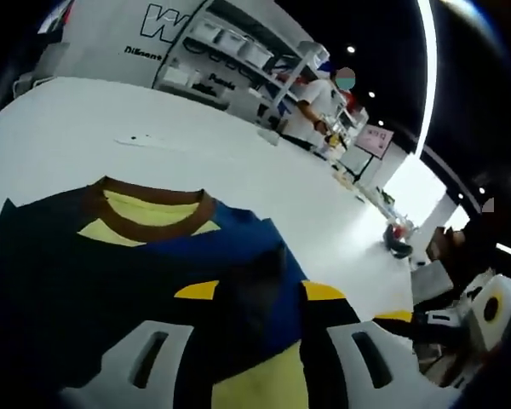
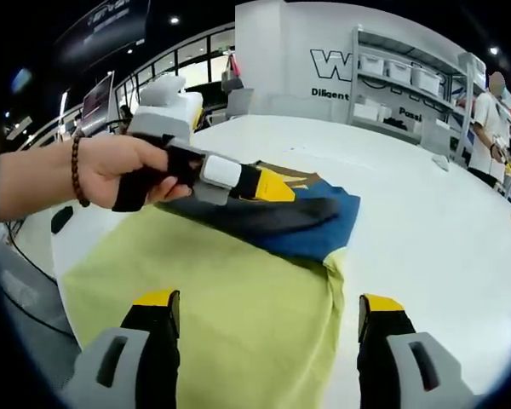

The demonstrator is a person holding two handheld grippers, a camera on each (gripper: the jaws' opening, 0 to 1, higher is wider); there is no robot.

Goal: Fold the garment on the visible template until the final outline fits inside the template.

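A dark navy and blue garment (image 1: 111, 281) with a brown collar (image 1: 153, 223) lies on the white table (image 1: 153, 136). Part of it rests on a yellow-green template sheet (image 2: 238, 332). My left gripper (image 1: 260, 294) has a thick dark fold of the garment between its yellow-tipped jaws, which stand partly closed on it. In the right gripper view a hand (image 2: 123, 170) holds that left gripper (image 2: 272, 186) over the raised dark fold (image 2: 281, 217). My right gripper (image 2: 268, 315) hovers open above the bare template, with nothing between its fingers.
The round white table (image 2: 426, 213) runs out to an edge at the near left (image 2: 60, 247). Shelves with boxes (image 2: 409, 77) and a person in a white shirt (image 2: 490, 128) stand beyond it. A small red and dark object (image 1: 398, 234) sits near the table's far edge.
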